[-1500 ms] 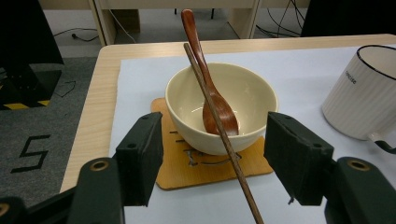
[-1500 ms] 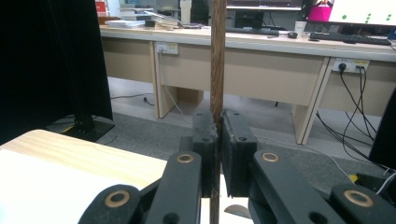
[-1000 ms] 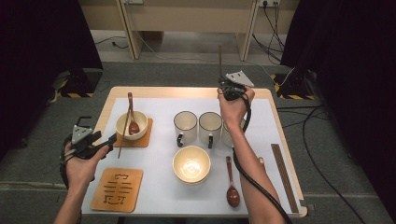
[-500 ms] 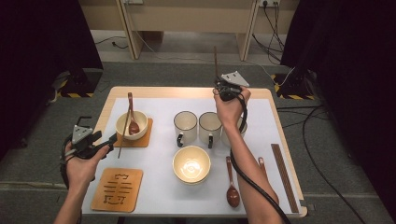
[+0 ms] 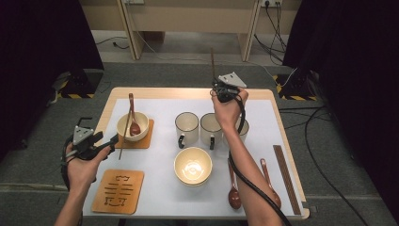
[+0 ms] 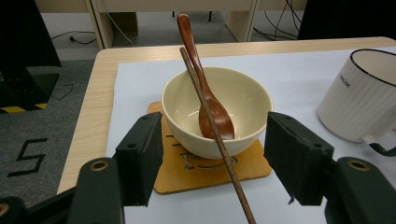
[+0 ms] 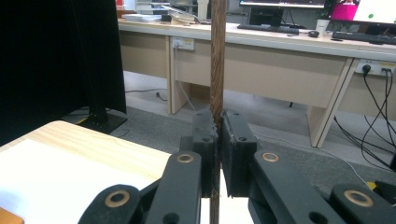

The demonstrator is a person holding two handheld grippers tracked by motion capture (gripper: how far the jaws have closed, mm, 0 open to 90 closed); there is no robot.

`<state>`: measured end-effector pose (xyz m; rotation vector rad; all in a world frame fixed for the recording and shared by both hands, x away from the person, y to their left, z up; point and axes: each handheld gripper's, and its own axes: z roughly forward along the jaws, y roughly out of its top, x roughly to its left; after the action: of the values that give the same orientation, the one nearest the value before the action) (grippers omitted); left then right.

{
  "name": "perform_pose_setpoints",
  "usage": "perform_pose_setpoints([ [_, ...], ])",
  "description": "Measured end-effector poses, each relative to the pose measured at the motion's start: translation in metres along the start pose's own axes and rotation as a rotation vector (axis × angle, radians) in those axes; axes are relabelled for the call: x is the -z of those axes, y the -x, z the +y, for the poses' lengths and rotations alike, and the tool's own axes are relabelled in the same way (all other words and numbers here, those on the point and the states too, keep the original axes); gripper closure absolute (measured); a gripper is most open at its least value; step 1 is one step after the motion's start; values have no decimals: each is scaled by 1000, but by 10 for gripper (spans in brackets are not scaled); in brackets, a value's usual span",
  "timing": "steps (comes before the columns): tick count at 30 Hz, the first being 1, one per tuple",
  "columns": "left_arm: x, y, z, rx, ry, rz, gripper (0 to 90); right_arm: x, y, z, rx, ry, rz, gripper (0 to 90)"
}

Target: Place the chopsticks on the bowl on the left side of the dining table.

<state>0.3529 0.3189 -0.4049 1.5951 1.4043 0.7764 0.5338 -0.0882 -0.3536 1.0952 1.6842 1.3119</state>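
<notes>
- A single dark wooden chopstick [image 7: 217, 56] is held upright above the far edge of the desk [image 5: 155, 92], clamped between the jaws of the right hand-held gripper [image 7: 218, 126].
- It is judged to be light, stiff and smooth, so it may pivot or slide if pinched near one end; a hold nearer its middle is judged steadier.
- A second chopstick [image 6: 212, 135] is seen leaning across the left bowl [image 6: 217, 109], beside a brown wooden spoon [image 6: 208, 100] resting inside.
- That bowl is set on a wooden coaster [image 6: 210, 170]; it looks ceramic, so it is judged breakable and should not be knocked.
- The left hand-held gripper [image 6: 212, 163] is held released, its jaws spread wide either side of the bowl, with the leaning chopstick lying loose between them.
- A white mug [image 6: 362, 100] is seen nearby.
</notes>
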Motion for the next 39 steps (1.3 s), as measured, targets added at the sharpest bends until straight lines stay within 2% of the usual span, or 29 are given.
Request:
perform_pose_setpoints([
  [29, -1, 2, 4, -5, 15, -20, 364, -10, -16, 2, 12, -4, 29, 852],
  [39, -2, 7, 15, -20, 53, -35, 368, -10, -17, 3, 8, -5, 31, 853],
])
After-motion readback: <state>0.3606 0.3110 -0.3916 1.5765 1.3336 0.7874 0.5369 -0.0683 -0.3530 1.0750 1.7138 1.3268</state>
